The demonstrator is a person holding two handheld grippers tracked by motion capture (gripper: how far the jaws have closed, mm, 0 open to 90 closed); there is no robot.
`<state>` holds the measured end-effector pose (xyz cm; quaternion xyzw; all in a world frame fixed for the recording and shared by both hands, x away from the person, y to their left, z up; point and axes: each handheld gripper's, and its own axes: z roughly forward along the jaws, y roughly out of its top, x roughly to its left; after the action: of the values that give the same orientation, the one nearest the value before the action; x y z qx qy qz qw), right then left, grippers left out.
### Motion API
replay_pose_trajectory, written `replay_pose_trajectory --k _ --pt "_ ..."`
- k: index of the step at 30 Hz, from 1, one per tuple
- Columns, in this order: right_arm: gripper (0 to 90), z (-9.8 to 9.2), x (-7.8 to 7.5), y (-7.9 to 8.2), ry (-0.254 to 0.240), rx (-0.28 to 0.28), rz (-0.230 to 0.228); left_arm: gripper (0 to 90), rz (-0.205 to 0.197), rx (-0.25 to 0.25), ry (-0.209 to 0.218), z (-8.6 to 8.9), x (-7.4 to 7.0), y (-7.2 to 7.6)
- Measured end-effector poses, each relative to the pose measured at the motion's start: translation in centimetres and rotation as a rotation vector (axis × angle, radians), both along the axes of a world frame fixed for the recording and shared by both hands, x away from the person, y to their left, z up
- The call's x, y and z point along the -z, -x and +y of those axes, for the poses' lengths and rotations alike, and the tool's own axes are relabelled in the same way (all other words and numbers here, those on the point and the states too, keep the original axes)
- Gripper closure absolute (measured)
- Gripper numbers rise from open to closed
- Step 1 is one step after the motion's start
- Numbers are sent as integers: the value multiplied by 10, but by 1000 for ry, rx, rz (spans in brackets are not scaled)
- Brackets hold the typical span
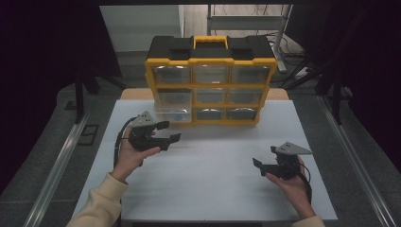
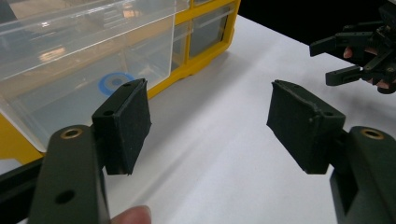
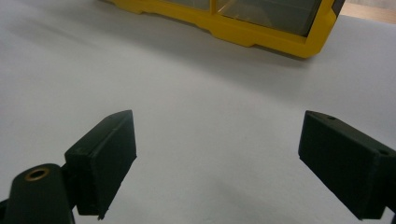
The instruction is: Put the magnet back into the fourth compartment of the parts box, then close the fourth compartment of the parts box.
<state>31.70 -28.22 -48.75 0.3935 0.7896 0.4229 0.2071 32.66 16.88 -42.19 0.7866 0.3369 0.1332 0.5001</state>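
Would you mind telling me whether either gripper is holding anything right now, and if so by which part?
Nothing is held. The left gripper has open jaws beside the pulled-out clear drawer, and the right gripper is open over the bare table.

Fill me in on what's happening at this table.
A person sits at a white table with a two-jaw gripper in each hand, facing a yellow and black organizer of clear drawers. The bottom-left drawer is pulled out, and a blue ring lies inside it. The left gripper hovers just in front of that drawer with its jaws open and nothing between them. The right gripper waits over bare table to the right, jaws open and empty too.
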Motion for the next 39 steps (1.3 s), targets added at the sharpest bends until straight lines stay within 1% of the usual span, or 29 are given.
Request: replay_pose_trajectory --k 3,5,10,15,19,22,25,27,28,30,33,36,39 --pt "117 0 0 0 3 -1 1 344 1 -1 -1 0 1 -1" --pt "117 -1 0 1 4 4 2 351 8 -2 1 0 2 -3" --pt "117 -1 0 1 5 5 1 355 17 -9 -3 1 4 -3" --pt "117 0 1 0 5 2 3 366 27 -30 0 3 6 -6" --pt "117 -1 0 1 0 8 2 371 31 -28 -6 2 7 -7" --pt "117 -1 1 0 5 5 1 411 28 -35 -9 1 7 -8" --pt "117 -1 1 0 4 6 4 495 27 -43 -14 1 9 -10" --pt "117 -1 1 1 6 6 4 576 32 -48 -13 1 10 -12" --pt "117 -1 1 1 5 5 3 600 29 -61 -17 1 10 -12" --pt "117 -1 0 2 4 5 1 681 23 -69 -19 0 11 -13" --pt "117 -2 1 1 3 7 1 784 14 -91 -37 0 12 -15" --pt "117 -1 1 1 8 6 3 892 16 -102 -49 0 14 -18" --pt "117 -1 1 1 8 5 2 900 9 -113 -59 1 16 -20"
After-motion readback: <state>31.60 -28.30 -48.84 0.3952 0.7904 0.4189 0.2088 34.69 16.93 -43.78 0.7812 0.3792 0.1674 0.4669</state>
